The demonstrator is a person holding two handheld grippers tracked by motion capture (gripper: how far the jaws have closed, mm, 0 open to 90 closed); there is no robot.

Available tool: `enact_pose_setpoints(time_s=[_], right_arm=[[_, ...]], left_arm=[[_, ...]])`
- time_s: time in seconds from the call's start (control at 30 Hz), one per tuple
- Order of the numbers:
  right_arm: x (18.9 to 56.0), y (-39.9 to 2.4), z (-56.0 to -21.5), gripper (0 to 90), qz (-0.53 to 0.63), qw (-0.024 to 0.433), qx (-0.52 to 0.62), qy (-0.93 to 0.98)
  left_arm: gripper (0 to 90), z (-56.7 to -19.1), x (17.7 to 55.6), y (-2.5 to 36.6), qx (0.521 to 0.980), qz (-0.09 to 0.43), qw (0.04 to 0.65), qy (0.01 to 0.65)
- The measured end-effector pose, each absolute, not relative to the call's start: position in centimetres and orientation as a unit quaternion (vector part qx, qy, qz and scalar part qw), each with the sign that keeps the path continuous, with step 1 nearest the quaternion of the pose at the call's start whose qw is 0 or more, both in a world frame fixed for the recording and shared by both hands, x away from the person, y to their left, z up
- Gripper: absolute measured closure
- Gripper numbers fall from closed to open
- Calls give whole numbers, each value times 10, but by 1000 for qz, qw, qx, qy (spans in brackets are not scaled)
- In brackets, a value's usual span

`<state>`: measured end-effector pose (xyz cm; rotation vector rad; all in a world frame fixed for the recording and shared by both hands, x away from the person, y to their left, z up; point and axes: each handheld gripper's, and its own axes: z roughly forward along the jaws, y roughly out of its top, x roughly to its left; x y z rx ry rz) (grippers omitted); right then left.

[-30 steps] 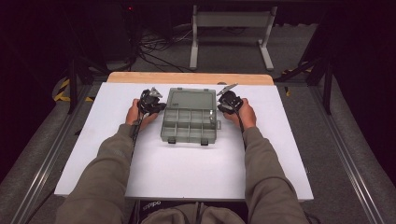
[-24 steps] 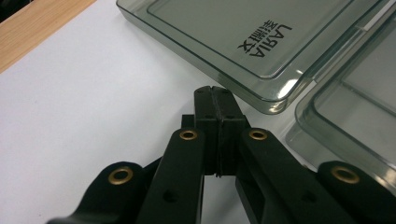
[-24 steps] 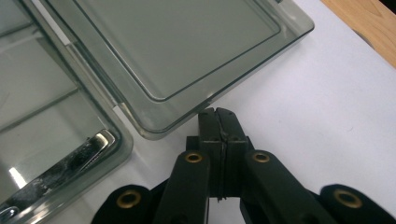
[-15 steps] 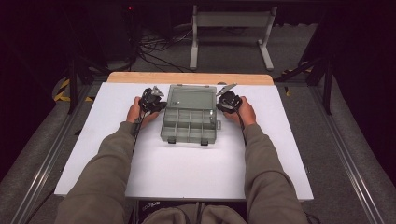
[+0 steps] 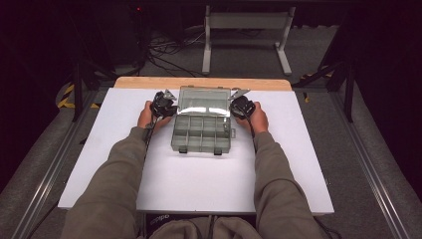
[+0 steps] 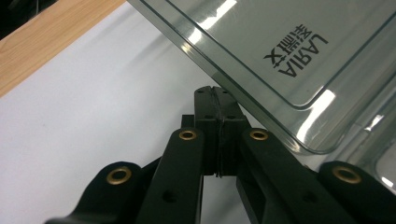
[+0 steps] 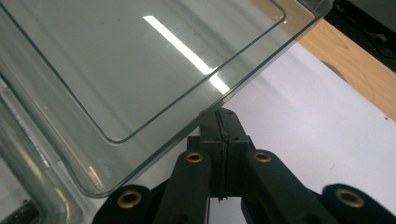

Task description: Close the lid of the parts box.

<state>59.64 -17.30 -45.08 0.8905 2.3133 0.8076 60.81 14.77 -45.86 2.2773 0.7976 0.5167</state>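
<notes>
A clear plastic organiser box with several empty compartments lies mid-table. Its lid is swung open toward the far side and stands tilted. My left gripper is at the lid's left edge and my right gripper at its right edge. In the left gripper view the black jaws are pressed together with nothing between them, tips just under the lid's rim. The right gripper view shows the same: jaws shut and empty, tucked beneath the lid's corner.
The box rests on a white board with a wooden strip along its far edge. Two dark latches hang at the box's near side. Metal rails flank the table, and a stand with cables lies beyond.
Both grippers have edged very slightly inward toward the lid's sides. The box and lid sit as before.
</notes>
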Motion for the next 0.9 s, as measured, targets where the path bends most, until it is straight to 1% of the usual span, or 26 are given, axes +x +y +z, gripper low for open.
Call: enact_pose_setpoints(time_s=[0.1,0.4,0.5,0.57,0.67,0.73,0.77,0.83,0.9], right_arm=[[597,-172,-452,900,301,266,332,853],[595,-171,-448,900,319,287,328,842],[594,-171,-443,900,325,302,331,833],[593,-171,-439,900,335,310,334,825],[592,-172,-437,900,350,306,338,818],[591,-171,-435,900,348,312,337,817],[591,-171,-434,900,351,315,338,814],[590,-171,-430,900,363,313,339,809],[589,-171,-427,900,366,313,340,808]], left_arm=[[882,-458,609,147,869,204,328,308],[882,-457,611,147,854,222,347,317],[883,-452,611,146,845,239,356,320],[884,-449,610,146,839,240,366,323],[885,-446,608,146,838,245,366,322],[885,-442,608,147,835,252,368,322],[887,-440,608,148,833,247,376,322],[888,-435,608,147,832,257,375,317],[893,-427,607,146,830,255,380,318]])
